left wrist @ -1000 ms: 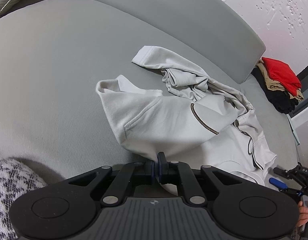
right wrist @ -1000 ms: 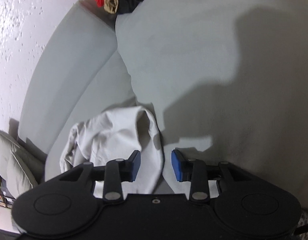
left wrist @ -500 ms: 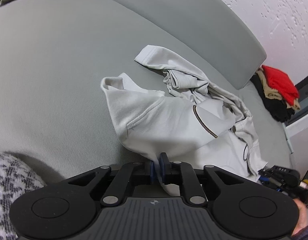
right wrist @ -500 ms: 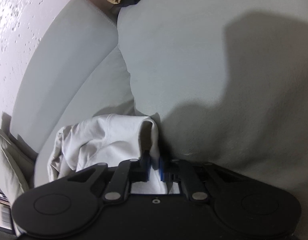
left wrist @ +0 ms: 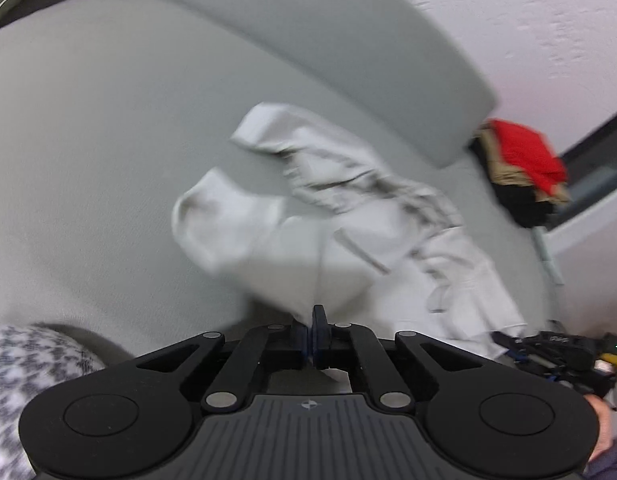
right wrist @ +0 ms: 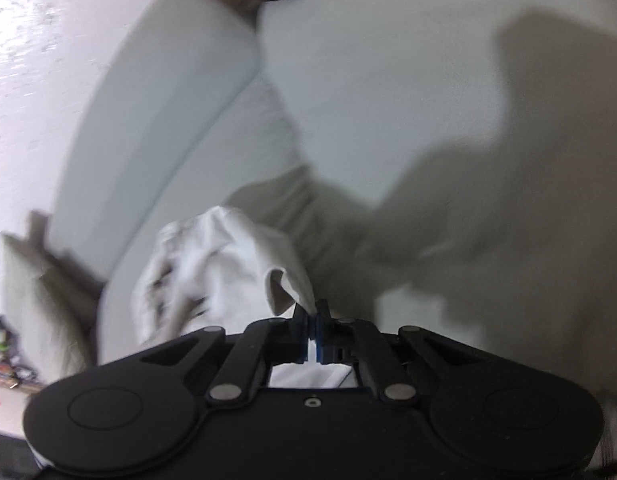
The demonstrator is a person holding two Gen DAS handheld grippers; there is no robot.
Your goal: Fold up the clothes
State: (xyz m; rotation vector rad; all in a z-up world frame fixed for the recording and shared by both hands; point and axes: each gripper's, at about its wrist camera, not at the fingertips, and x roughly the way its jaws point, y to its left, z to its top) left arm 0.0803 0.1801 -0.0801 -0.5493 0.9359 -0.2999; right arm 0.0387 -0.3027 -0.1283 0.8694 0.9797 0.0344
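1. My left gripper [left wrist: 312, 326] has its fingers [left wrist: 319, 320] clamped on the near edge of the pale grey garment [left wrist: 328, 224]; they have just been closing, with fabric pinched between them.
2. My right gripper [right wrist: 311, 328] has its fingers [right wrist: 323, 312] pressed together on another bit of the same garment's hem, a thin fold caught between the blue pads.
3. The garment lies crumpled on the grey sofa seat [left wrist: 88, 152], spread from near my left fingers out toward the far right, with a dark-trimmed edge showing.
4. Both views are blurred, so I cannot make out the finer seams.
5. At the far right end of the sofa sits a pile of clothes [left wrist: 524, 168], red on top, tan and black beneath.
6. A black-and-white checked fabric [left wrist: 24, 368] fills the near left corner.
7. In the left view, the right gripper sits low at the right.
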